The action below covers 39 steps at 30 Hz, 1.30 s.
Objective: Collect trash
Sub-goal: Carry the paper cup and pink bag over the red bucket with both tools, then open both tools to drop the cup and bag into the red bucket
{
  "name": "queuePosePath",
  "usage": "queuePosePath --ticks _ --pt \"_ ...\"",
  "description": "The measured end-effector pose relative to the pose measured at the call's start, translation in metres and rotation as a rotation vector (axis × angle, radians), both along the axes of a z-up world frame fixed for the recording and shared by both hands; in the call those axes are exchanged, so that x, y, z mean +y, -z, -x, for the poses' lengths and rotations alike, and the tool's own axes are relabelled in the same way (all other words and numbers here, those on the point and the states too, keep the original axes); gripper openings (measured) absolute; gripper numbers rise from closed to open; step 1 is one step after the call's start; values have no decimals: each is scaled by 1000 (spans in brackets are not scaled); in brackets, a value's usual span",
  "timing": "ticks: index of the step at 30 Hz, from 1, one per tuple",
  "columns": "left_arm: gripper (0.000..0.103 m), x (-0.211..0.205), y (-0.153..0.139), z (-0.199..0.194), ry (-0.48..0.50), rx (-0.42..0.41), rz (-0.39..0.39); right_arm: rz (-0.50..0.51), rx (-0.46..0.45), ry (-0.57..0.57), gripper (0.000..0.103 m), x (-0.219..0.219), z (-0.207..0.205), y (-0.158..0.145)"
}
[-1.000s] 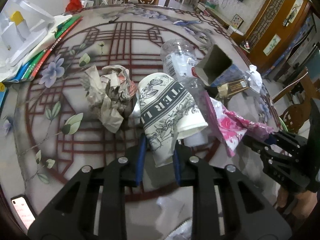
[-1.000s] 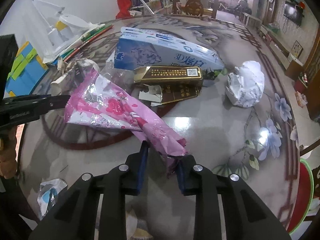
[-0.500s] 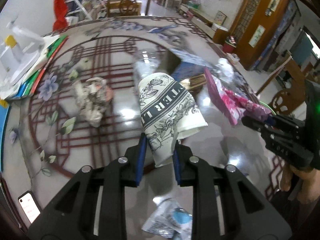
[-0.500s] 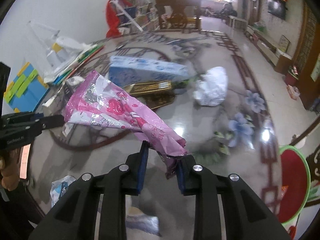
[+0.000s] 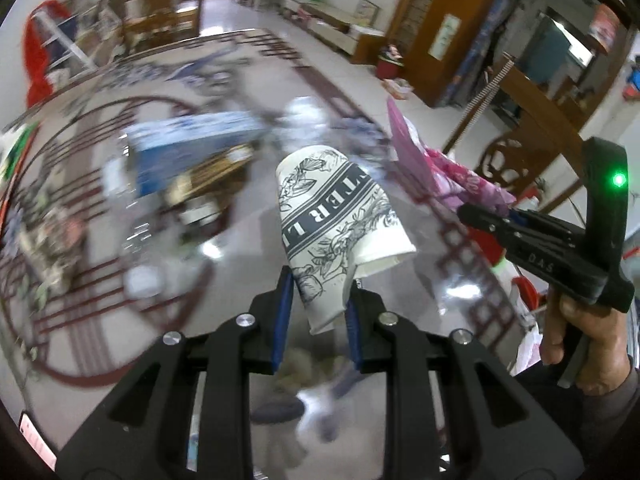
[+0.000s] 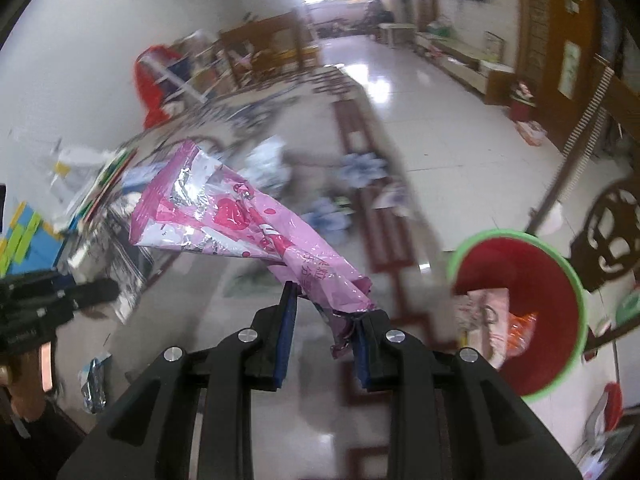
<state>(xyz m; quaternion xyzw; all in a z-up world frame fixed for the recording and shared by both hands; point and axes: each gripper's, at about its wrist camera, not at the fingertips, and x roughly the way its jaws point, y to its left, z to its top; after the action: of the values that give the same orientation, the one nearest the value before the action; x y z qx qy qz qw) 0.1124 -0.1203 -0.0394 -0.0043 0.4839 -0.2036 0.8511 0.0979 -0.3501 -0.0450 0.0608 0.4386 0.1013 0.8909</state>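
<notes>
My left gripper point(image 5: 319, 300) is shut on a crushed paper cup point(image 5: 336, 224) printed with black flowers and letters, held up above the patterned table point(image 5: 240, 264). My right gripper point(image 6: 325, 312) is shut on a pink foil wrapper point(image 6: 240, 220), which sticks out to the upper left. In the left wrist view the right gripper point(image 5: 496, 216) shows at the right edge with the pink wrapper point(image 5: 424, 164) in it. A red bin with a green rim point(image 6: 520, 280) stands on the floor at the right, some trash inside.
On the table lie a blue carton point(image 5: 188, 144), a gold box point(image 5: 208, 176), crumpled white paper point(image 5: 308, 116) and crumpled brown paper point(image 5: 48, 236), all blurred. A foil scrap point(image 6: 94, 380) lies near the table edge. Wooden chairs point(image 6: 608, 236) stand beside the bin.
Both grippers have swung right and risen with their loads. The table's trash has slid left in both views, and the red bin has come into the right wrist view.
</notes>
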Motion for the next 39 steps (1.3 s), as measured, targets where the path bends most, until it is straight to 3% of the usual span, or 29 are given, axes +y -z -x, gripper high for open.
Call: queuePosePath --ticks 10,22,28,39 --pt "23 -101 -3 -17 141 2 27 -39 4 196 24 -89 12 -4" --pt "23 -220 21 -38 315 53 15 -111 50 384 24 -178 29 16" --pt "24 -251 26 -49 333 82 42 -159 73 472 24 -210 30 24" --pt "24 -275 46 -60 331 126 -9 -192 159 568 24 -237 34 48"
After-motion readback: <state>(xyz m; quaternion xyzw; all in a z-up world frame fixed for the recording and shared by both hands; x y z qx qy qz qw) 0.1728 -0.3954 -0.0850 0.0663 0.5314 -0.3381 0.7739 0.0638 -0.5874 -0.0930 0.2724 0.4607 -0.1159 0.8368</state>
